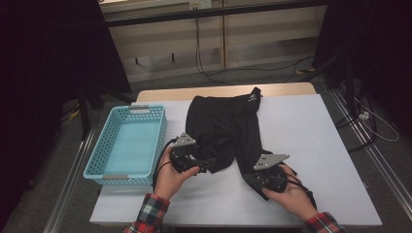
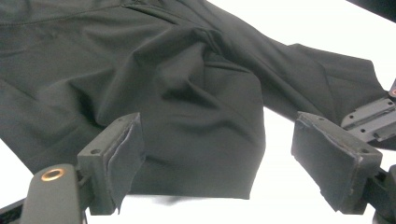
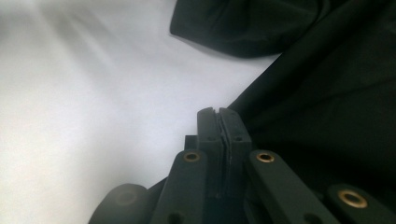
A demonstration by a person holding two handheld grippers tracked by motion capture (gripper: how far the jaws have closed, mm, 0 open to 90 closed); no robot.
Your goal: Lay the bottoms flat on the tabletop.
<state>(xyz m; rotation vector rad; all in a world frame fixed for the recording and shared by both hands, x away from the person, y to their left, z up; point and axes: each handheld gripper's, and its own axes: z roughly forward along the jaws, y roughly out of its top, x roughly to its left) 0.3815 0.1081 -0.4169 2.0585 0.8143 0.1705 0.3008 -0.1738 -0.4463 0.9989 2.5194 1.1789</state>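
A pair of black shorts (image 1: 223, 131) lies spread on the white table (image 1: 306, 141), waistband far, legs toward me. My left gripper (image 1: 209, 163) sits at the hem of the left leg. In the left gripper view its jaws (image 2: 217, 130) stand wide apart, with the folded leg (image 2: 196, 102) between them and the pads (image 2: 327, 154) off the cloth. My right gripper (image 1: 251, 178) rests at the end of the right leg. Its jaws (image 3: 218, 112) are pressed together, and the edge of the shorts (image 3: 327, 93) runs into the tips.
A light blue plastic basket (image 1: 97, 160) stands on the table's left side, close to my left hand. Bare white tabletop lies to the right of the shorts and along the near edge. Cables lie on the floor beyond the table.
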